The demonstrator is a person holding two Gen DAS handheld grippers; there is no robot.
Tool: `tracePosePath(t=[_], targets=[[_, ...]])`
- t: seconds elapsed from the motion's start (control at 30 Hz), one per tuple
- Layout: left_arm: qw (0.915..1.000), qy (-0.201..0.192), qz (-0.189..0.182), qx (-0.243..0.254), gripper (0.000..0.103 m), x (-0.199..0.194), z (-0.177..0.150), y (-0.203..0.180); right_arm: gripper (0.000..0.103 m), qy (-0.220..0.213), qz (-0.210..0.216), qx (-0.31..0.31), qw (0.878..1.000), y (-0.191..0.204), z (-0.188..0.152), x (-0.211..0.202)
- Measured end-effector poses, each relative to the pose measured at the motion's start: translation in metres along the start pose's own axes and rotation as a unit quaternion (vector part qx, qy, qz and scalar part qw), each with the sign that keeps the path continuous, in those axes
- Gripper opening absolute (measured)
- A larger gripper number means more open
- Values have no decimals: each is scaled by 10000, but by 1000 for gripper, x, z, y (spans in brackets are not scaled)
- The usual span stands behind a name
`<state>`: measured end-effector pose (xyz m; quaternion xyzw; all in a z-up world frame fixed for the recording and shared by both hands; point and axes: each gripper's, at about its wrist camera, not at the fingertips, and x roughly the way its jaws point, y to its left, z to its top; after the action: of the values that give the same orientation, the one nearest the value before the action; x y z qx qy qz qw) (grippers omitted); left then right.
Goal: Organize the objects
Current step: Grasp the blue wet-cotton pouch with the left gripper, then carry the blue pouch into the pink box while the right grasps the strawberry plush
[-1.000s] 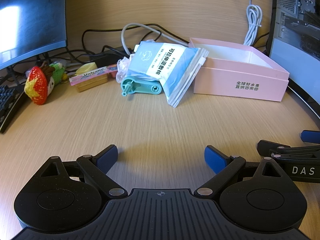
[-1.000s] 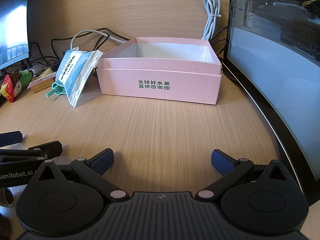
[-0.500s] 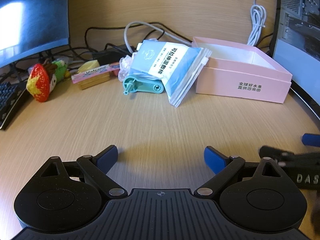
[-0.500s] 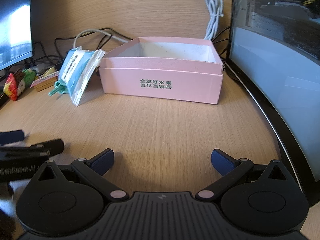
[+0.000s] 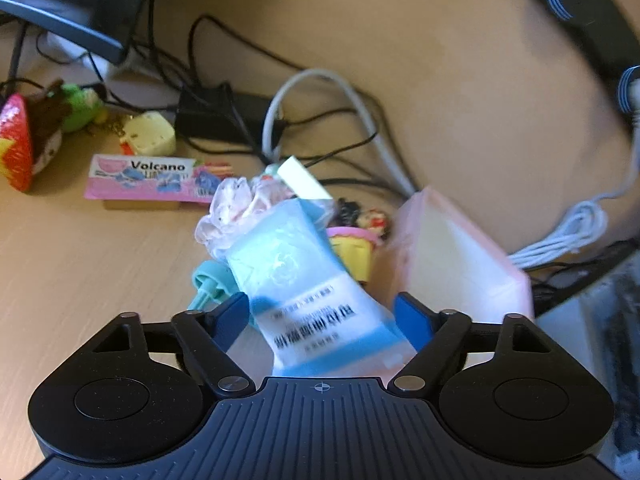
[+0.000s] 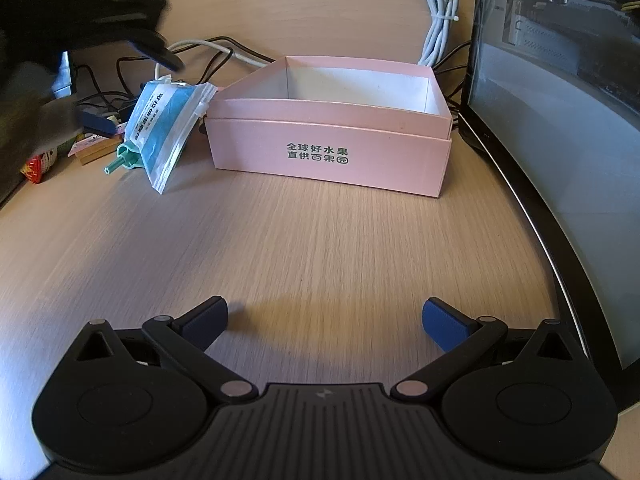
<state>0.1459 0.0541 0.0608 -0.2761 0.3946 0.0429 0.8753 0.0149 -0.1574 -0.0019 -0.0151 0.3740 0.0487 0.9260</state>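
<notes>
One pink box, one blue packet, two tongs.

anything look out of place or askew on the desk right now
The blue and white packet stands tilted, propped against the pink box and over a teal plastic piece rather than lying flat. Small items crowd the tangled cables behind it. The box itself sits square and looks empty.

The wood-grain tabletop carried a pink box — beside it a blue-and-white packet — and cables.
</notes>
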Motion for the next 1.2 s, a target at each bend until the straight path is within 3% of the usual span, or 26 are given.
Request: tracePosePath(t=[0.1,0.17,0.37,0.53,0.67,0.73,0.87,0.97,1.07,1.2], targets=[[9999,56,93,-93,83,19,3,0,103,5,10,-18,10000,0,0,0],[9995,128,193,-191,75,29,3,-1,103,16,22,-39,10000,0,0,0],[9998,-34,211,59,63,24,-5,-2,103,34,135,-132,9998,-2,0,-2],[9960,-244,-3,862,61,-30,-22,19,103,219,430,-364,9982,-3,10,-2],[9869,-315,79,1583,61,-82,-40,52,103,-285,640,-577,9959,12,42,-19],[9848,-266,161,1710,61,-101,-46,75,103,-502,759,-630,9939,26,70,-20],[9865,-235,237,1600,61,-128,-45,128,103,-537,1162,-536,9903,77,130,-2],[9867,-320,363,1554,61,-146,-37,163,103,-420,1519,-589,9857,140,159,19],[9888,-267,378,1420,61,-162,-25,197,103,-299,1822,-643,9807,207,171,38],[9877,-253,425,1480,61,-180,-13,229,100,-478,1863,-872,9774,295,173,62]])
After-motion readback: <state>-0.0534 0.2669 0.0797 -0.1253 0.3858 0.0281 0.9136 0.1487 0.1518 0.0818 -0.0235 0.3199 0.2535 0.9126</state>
